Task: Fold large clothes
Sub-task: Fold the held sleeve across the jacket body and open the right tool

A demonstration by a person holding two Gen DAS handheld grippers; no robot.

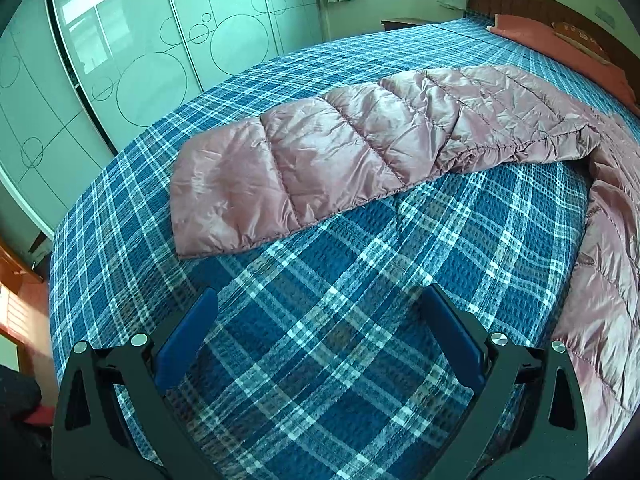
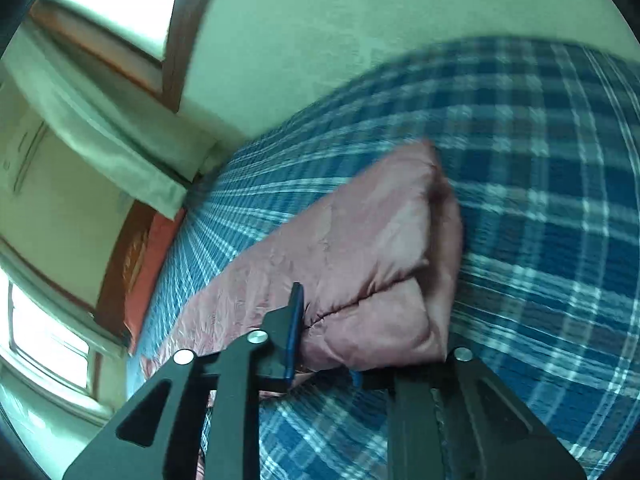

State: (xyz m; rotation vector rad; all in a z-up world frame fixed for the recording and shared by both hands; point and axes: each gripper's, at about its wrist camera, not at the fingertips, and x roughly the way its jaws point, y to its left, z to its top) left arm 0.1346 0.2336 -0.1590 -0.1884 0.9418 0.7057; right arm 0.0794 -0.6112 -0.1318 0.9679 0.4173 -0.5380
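Jacket (image 1: 360, 140) lies spread across the bed (image 1: 320, 340), one sleeve (image 1: 248, 184) stretched flat toward the wardrobe-side edge. Your right gripper (image 2: 324, 332) has its jaws clamped on a jacket fold; your left gripper (image 1: 316, 320) hangs wide open over bare bedspread. Folding's just begun. Next: carry the pinched part over the body, then take the sleeve with the left.

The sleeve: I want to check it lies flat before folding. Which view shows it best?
The left wrist view: the sleeve lies stretched out whole and sharp across the bedspread, ahead of the open left gripper. The right wrist view is blurred and shows only a bunched part of the jacket at the right gripper.
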